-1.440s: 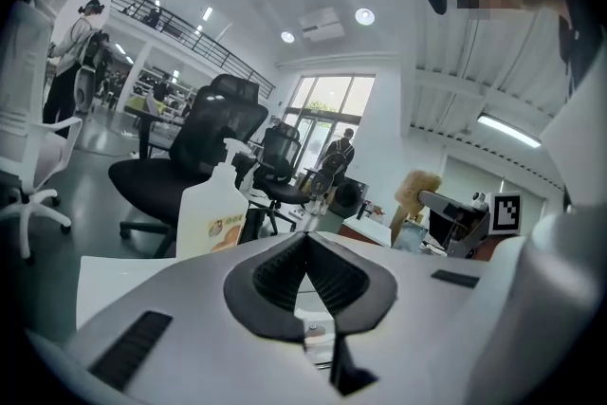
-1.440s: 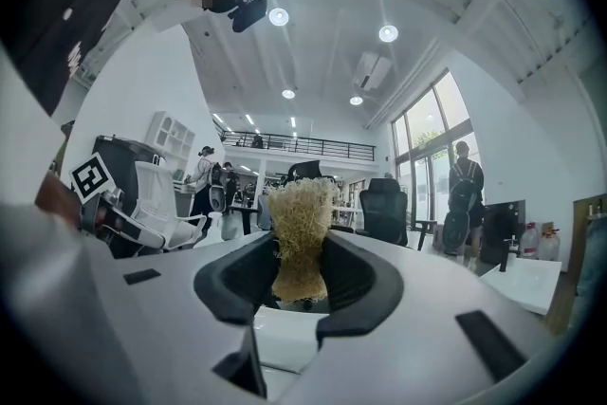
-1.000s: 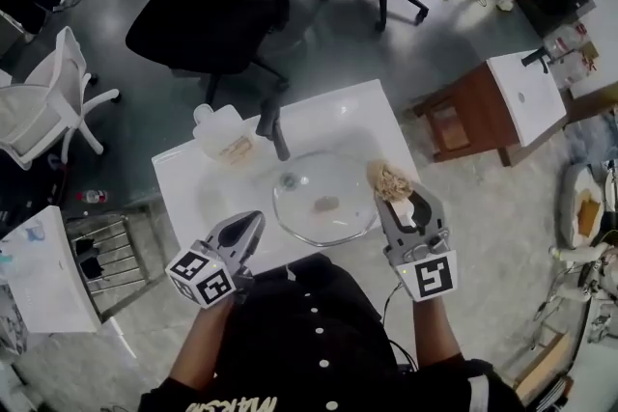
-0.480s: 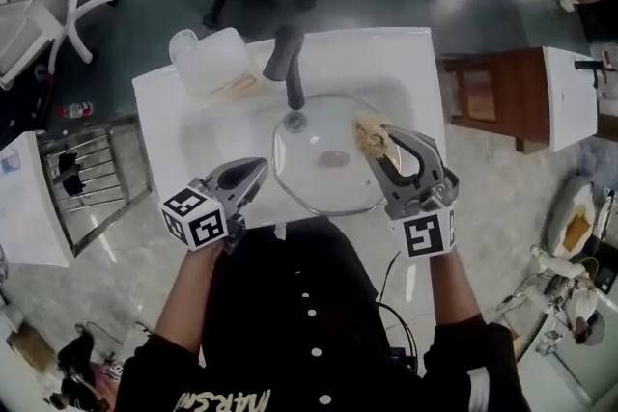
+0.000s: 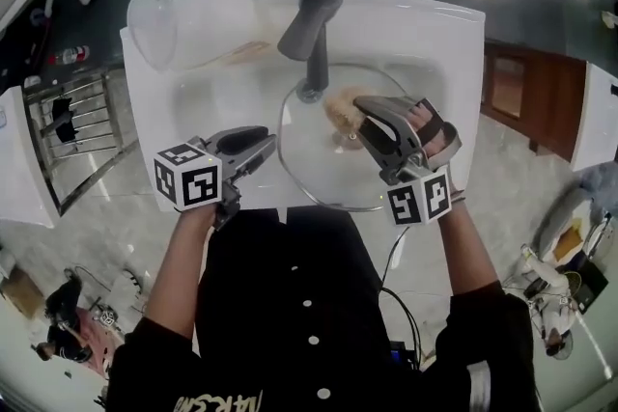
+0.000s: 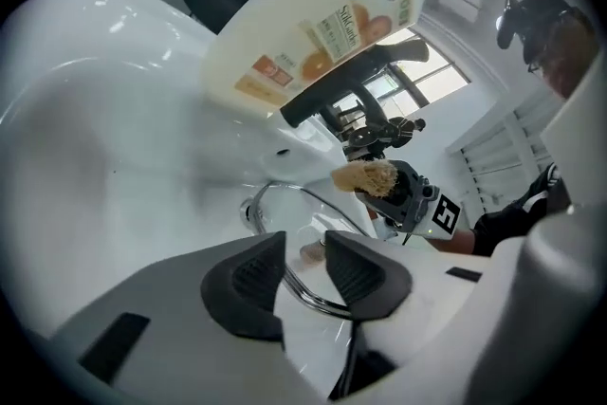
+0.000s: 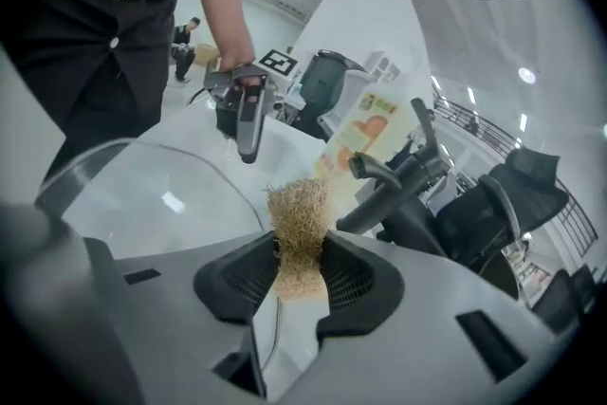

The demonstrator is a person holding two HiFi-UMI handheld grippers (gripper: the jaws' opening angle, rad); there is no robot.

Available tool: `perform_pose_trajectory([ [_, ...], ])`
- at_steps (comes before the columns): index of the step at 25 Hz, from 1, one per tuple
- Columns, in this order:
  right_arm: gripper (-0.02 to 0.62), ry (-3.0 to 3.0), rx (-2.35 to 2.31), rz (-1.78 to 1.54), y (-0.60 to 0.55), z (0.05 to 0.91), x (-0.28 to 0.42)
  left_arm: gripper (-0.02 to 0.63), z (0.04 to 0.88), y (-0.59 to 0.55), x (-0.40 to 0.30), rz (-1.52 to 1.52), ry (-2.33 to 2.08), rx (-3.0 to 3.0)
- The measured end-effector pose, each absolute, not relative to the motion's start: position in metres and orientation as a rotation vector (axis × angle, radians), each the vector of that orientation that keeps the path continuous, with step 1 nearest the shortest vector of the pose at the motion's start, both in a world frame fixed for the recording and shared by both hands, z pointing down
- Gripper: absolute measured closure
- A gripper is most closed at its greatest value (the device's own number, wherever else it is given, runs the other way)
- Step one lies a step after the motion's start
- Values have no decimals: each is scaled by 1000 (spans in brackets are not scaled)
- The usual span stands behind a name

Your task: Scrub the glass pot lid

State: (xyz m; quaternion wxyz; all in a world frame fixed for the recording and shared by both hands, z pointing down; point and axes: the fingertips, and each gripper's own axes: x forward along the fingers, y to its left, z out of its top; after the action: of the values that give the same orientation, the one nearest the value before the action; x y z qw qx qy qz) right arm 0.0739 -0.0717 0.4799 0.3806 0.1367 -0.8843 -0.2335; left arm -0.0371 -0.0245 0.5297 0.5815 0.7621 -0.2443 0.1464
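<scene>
1. Seen at frame centre, flat in white sink [image 5: 439, 34]: glass pot lid [image 5: 307, 167].
2. Left gripper [image 5: 264, 144], lower left: jaws just been opening, spread astride lid's rim.
3. Right gripper [image 5: 359, 117], right of centre: pinching tan scrubber [image 5: 340, 108] over lid.

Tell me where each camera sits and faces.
Head view: on the person's head, steeply down onto sink, glass lid; forearms, left gripper, right gripper show.
Left gripper view: on that gripper, facing faucet; its jaws, just opened, straddle lid rim.
Right gripper view: on that gripper, facing the person's torso; jaws clamp scrubber.
Shared: all three show lid, faucet.
</scene>
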Motion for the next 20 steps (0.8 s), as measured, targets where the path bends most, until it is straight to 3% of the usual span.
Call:
perform_pose_trajectory([
  [1, 449, -2236, 300, -646, -71, 488, 72, 425, 534, -24, -35, 354, -560, 1759],
  [2, 449, -2207, 242, -710, -69, 498, 70, 402, 537, -23, -32, 364, -553, 1736],
  [6, 449, -2108, 13, -965, -61, 531, 52, 373, 556, -19, -28, 406, -551, 1623],
  [12, 449, -2032, -169, -1094, -57, 573, 41, 379, 577, -4, -8, 490, -430, 1493],
  [15, 449, -2017, -221, -1128, -55, 585, 35, 447, 584, 0, -4, 528, -410, 1484],
  [20, 450, -2011, -290, -1153, -52, 599, 28, 456, 587, -1, -6, 536, -406, 1487],
])
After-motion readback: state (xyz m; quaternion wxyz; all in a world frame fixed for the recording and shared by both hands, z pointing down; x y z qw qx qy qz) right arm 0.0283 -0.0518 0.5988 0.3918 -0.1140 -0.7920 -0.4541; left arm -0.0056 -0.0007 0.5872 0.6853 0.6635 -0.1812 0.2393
